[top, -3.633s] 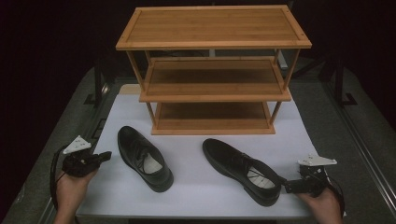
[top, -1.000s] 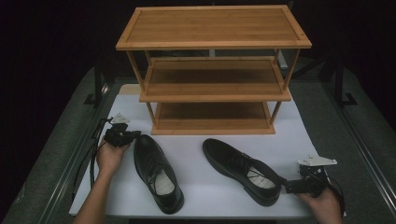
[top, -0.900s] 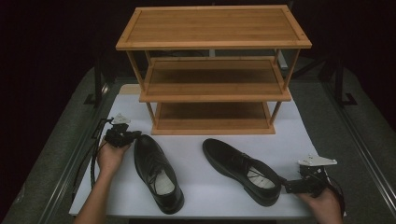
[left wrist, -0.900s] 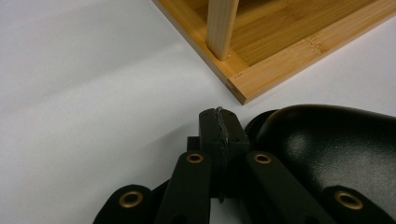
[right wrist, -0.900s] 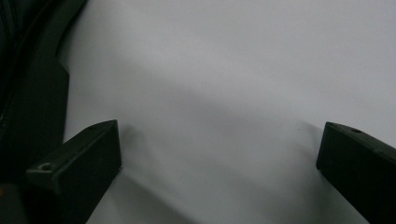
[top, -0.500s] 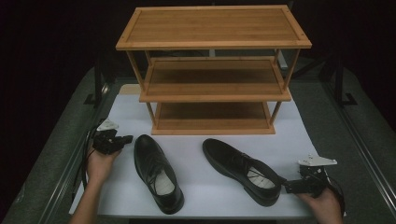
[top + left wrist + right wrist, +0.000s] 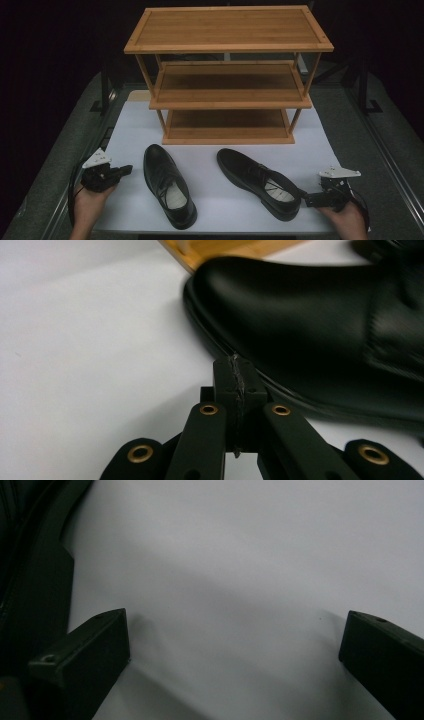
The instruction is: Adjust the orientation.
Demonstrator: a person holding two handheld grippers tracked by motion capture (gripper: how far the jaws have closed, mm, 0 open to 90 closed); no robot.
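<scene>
So far neither black dress shoe has reached the wooden shoe rack (image 7: 227, 95); its three shelves stand bare at the back of the white bench (image 7: 127, 132), so, by my reading, the whole job of lifting and placing the pair is left to do; the left shoe (image 7: 169, 184) lies toe toward the rack, heel toward the person, and the right shoe (image 7: 257, 182) lies slantwise beside it, well apart from it. The left tool (image 7: 126, 170) is clenched on nothing, its jaws pressed flat together; it sits just left of the left shoe, pointing at the shoe's side near the toe, not touching as far as I can tell. The right tool (image 7: 305, 198) is released, jaws spread wide over bare bench, just beside the right shoe's heel.
</scene>
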